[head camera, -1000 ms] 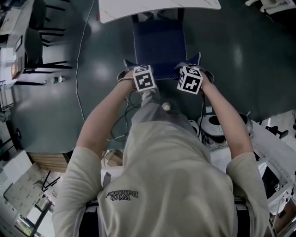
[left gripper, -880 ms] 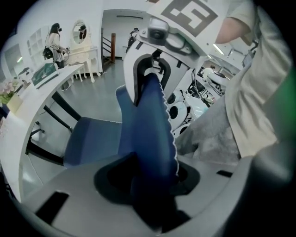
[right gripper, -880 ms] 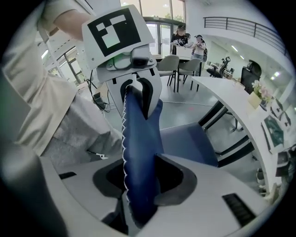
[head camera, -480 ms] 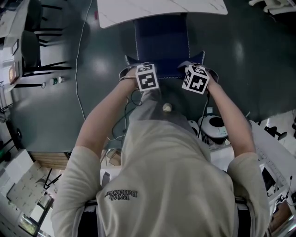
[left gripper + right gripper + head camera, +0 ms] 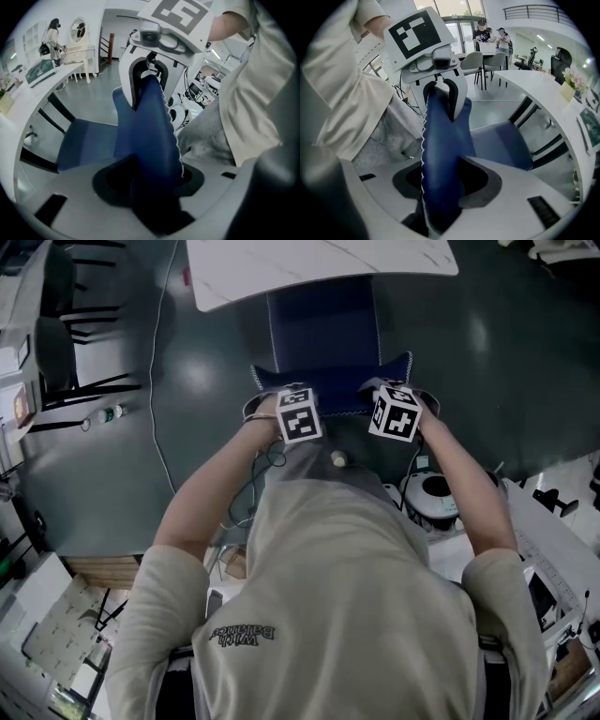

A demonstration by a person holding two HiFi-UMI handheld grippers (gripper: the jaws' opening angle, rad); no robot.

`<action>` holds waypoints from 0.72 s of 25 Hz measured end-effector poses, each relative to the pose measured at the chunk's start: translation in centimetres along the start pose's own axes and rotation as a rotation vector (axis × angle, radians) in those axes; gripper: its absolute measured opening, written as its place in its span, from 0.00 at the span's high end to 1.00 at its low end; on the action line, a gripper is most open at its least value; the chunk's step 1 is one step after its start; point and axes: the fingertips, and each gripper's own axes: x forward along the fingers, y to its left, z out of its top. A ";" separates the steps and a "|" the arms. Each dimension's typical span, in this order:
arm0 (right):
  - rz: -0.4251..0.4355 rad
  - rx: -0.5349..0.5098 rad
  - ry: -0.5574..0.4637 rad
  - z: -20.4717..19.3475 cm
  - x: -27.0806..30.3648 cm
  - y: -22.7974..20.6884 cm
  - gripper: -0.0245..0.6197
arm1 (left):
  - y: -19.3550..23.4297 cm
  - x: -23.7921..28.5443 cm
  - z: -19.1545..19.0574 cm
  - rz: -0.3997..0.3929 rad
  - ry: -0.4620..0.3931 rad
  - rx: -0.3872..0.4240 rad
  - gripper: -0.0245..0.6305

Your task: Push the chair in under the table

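A blue chair stands with its seat partly under the white table. Both grippers sit on the top edge of its backrest, pointing steeply down. My left gripper is on the left part of the backrest, my right gripper on the right part. In the left gripper view the backrest runs between my jaws, which are opening, with a dark gap beside the fabric. The right gripper view shows the backrest between my opening jaws, with gaps on both sides.
Black chairs stand at the far left, with a bottle and a thin cable on the dark floor. A round white device and cluttered white benches are at the right. People stand far off in both gripper views.
The chair and both grippers slid a little toward the table, so more of the seat lies under the tabletop. Both hands have since stopped.
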 end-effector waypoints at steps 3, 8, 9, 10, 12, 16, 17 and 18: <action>0.023 0.020 0.007 -0.2 0.0 0.2 0.68 | -0.2 0.1 0.2 -0.011 -0.003 0.007 0.67; 0.040 0.043 0.008 -0.3 0.1 0.4 0.68 | -0.5 0.3 0.1 -0.033 0.000 0.023 0.66; 0.040 0.043 0.010 -0.3 0.1 0.3 0.68 | -0.4 0.3 0.1 -0.032 0.003 0.025 0.66; 0.039 0.042 0.011 -0.3 0.1 0.2 0.68 | -0.3 0.4 0.1 -0.028 0.005 0.025 0.66; 0.036 0.038 0.012 -0.4 0.0 0.1 0.68 | -0.2 0.4 0.2 -0.017 0.008 0.021 0.66; 0.051 0.027 0.016 -0.9 -0.1 0.2 0.68 | -0.2 0.6 0.6 -0.009 -0.003 -0.002 0.66; 0.058 0.023 0.018 -1.0 -0.2 0.3 0.68 | -0.2 0.6 0.7 -0.010 -0.006 -0.007 0.66; 0.065 0.019 0.019 -1.0 -0.2 0.4 0.68 | -0.2 0.6 0.7 -0.011 -0.008 -0.011 0.66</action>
